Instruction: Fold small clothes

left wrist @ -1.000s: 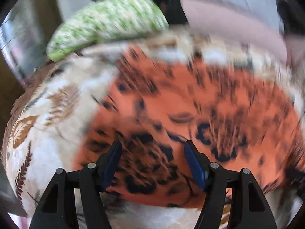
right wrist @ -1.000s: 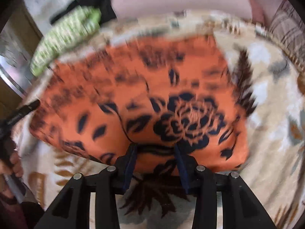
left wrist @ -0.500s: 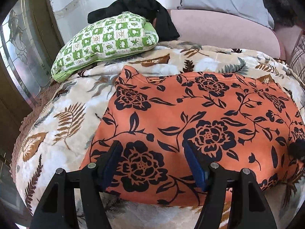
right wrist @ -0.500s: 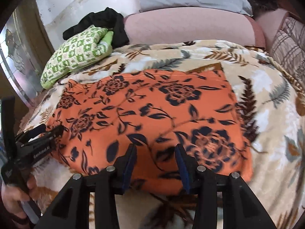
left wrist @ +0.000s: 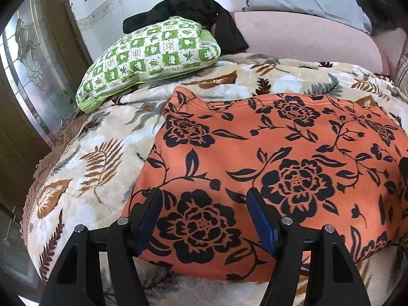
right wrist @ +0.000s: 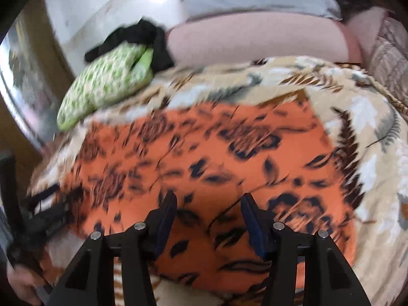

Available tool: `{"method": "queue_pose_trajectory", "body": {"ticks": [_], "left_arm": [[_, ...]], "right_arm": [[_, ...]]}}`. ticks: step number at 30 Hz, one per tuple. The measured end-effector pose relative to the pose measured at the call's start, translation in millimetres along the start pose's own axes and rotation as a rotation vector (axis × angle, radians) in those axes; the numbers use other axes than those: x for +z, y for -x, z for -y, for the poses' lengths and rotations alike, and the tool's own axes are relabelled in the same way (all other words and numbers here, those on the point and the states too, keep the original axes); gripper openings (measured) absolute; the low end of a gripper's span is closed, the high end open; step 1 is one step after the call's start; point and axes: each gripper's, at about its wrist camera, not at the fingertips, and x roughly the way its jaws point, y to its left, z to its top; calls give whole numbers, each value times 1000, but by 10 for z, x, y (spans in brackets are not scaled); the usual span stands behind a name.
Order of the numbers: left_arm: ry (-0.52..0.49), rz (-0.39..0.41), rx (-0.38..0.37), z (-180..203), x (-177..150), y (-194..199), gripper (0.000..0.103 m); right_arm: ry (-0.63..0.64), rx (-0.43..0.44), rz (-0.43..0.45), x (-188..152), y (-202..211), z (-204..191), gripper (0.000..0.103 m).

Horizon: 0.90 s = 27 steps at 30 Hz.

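Although both tools sit low at the near side of the bed, neither has taken hold of the orange floral garment [left wrist: 280,158], which lies flat on the leaf-print blanket [left wrist: 84,153] directly ahead of them. Its long axis runs left to right across the bed, so its near hem faces both tools. The left hand-held gripper [left wrist: 205,216] hovers over the near-left corner, fingers wide apart with nothing between them. The right hand-held gripper [right wrist: 207,219] hangs over the near hem further right, fingers also spread and empty; its view is smeared by motion, so contact with the cloth cannot be judged. Each tool is nearest its own corner, which suits lifting the near edge and carrying it toward the far edge.

At the far-left corner a small flap of fabric sticks up. Bare blanket shows beyond the far edge and to the right. On the left the blanket drops off the bed near a glazed door [left wrist: 30,76]. A green checked pillow [left wrist: 153,56] with a black garment [left wrist: 193,7] draped behind it lies past the far-left corner, near but apart from the orange cloth. A pink cushion [left wrist: 306,33] closes the back.
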Motion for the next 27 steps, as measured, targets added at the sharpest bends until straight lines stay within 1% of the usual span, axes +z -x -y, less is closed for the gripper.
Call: {"method": "queue_pose_trajectory", "body": {"ticks": [2,4,5,6,7,9,10,11,13,14,15,16,17,18,19,21,23,25,27], "left_arm": [[4,-28,-8,-7,-17,-71,69],[40,-121,-48,-57,-51,-257,69],[63,-128,-65,-95,-56,-283,72],[91,-129,-74,-154,-47,-288,75],[100,-135,-75,-190,-33,-285,77],[125,-138,-75,-278,-15,-268,77],[138,-133,-67,-338,-7,-255,77],[151,-127,-52,-403,1,-248,77],[194,-118,8,-603,18,-276,77],[222,-135,47,-720,-4,-339,77],[251,-161,63,-817,-34,-411,77],[290,-183,50,-911,-80,-457,77],[351,-200,6,-1021,-124,-488,77],[385,-207,-15,-1079,-142,-487,77],[391,-210,-14,-1107,-145,-467,77],[375,-202,17,-1125,-139,-389,77],[419,-191,21,-1207,-153,-278,77],[476,-180,18,-1346,-220,-153,77],[546,-182,18,-1489,-350,-44,77]], "right_arm": [[-38,-21,-25,22,-80,117,57],[-54,-47,-113,-26,-283,215,57],[-53,-42,-116,-52,-324,231,57],[-52,-41,-100,-50,-303,221,57],[-46,-45,-106,-33,-293,201,57],[-38,-47,-101,-22,-254,172,57],[-46,-46,-83,-25,-210,174,57],[-53,-40,-69,-23,-176,183,57],[-60,-37,-40,-38,-89,203,57],[-64,-49,-25,-42,-62,222,57],[-70,-65,-20,-37,-42,258,57],[-77,-73,-32,-25,-54,303,57],[-92,-84,-64,-36,-94,355,57],[-113,-79,-96,-57,-146,409,57],[-141,-56,-96,-73,-159,460,57],[-134,-57,-93,-49,-128,440,57],[-135,-55,-79,-51,-78,416,57],[-155,-18,-53,-59,2,413,57],[-142,6,-34,-68,78,379,57]]}}
